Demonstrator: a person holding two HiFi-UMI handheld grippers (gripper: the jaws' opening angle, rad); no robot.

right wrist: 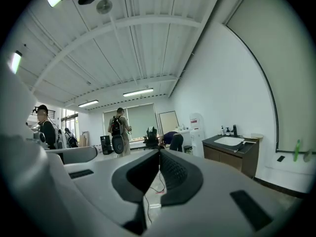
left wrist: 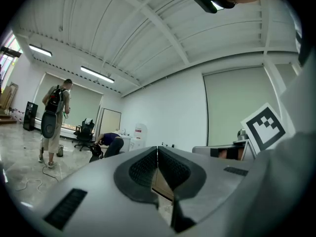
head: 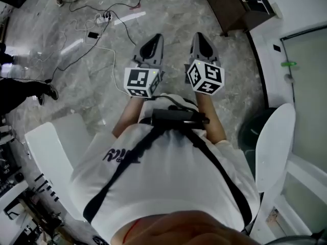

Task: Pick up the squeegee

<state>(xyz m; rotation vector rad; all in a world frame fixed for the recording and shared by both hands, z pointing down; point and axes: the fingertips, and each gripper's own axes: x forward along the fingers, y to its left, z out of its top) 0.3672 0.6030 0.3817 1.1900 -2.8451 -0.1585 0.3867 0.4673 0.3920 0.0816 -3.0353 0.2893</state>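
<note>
No squeegee is clearly in sight in any view. A small green object (head: 288,64) sits by the glass panel at the right, and I cannot tell what it is; it also shows as a green object (right wrist: 296,149) on the right wall. My left gripper (head: 153,42) and right gripper (head: 201,40) are held side by side in front of the person's chest, pointing level over the marble floor. In the left gripper view the left gripper (left wrist: 157,149) has its jaws closed together with nothing between them. The right gripper (right wrist: 159,153) is likewise shut and empty.
Cables and a power strip (head: 102,18) lie on the floor ahead left. A dark wooden cabinet (head: 235,6) stands ahead right, with a sink counter (right wrist: 229,142) seen in the right gripper view. A white chair (head: 273,137) and a dark bin (head: 250,131) are close at the right. A person with a backpack (right wrist: 118,130) stands further off.
</note>
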